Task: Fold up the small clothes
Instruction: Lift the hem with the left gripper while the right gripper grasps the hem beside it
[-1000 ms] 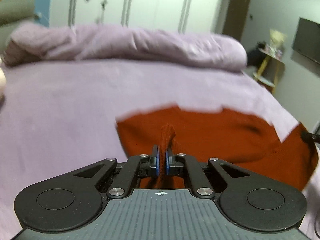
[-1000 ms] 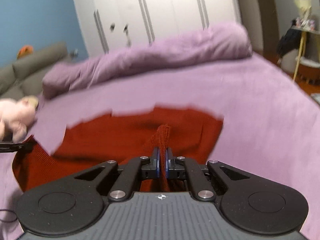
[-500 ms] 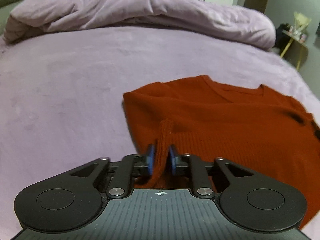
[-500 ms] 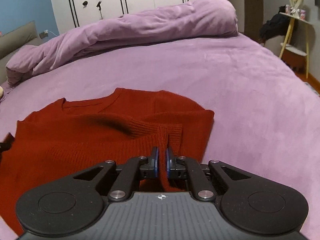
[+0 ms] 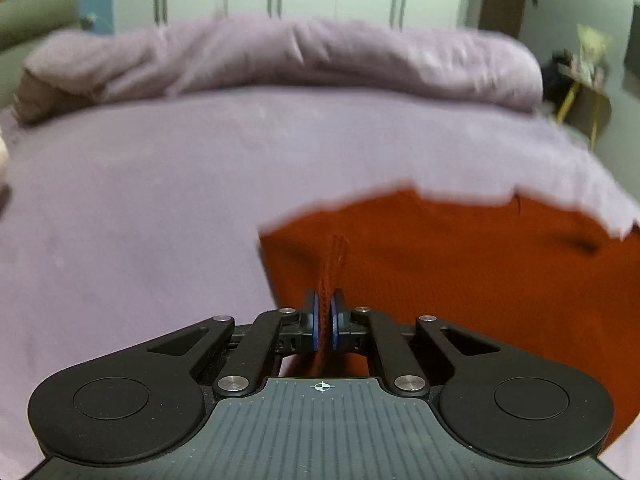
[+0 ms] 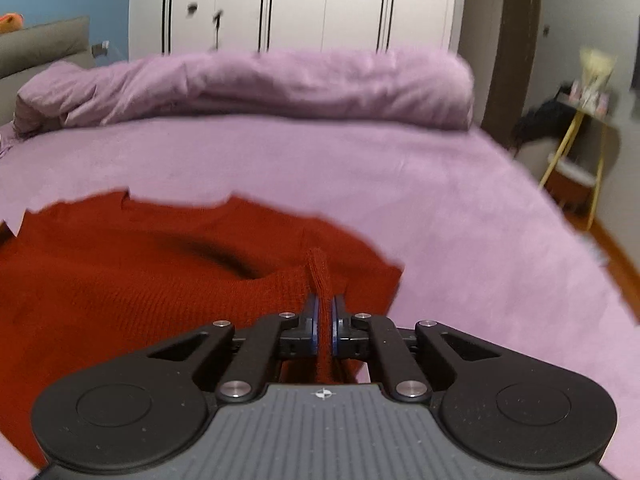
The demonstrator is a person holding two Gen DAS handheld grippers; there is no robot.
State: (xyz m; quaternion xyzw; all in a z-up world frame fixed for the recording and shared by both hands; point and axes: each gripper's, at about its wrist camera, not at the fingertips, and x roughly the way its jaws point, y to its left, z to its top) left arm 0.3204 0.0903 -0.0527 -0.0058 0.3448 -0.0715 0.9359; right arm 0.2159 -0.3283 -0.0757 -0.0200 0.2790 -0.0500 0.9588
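Rust-red knit sweater (image 5: 460, 264) lies spread on the lilac bed (image 5: 160, 208), its neckline toward the rolled duvet (image 5: 280, 56) at the far end and its near hem toward the two tools. Each tool has taken one side of that hem. The left gripper (image 5: 325, 322) has its blue-padded fingers (image 5: 315, 320) pressed together on a pinched ridge of knit near the garment's left edge, and the ridge stands up between the pads. The right gripper (image 6: 325, 322) is clamped the same way on a ridge of the sweater (image 6: 140, 280) near its right edge, the jaws closing on it at this moment, with the fabric rising in a narrow fold ahead of the fingers (image 6: 313, 320). Holding both sides at once keeps the hem taut and level, which looks meant to let the lower half travel as one sheet instead of bunching in the middle. A shallow dark crease across the body in the right view suggests the cloth is slack there. I judge the fold to be barely begun: the hem is gripped but the body is not yet doubled over.
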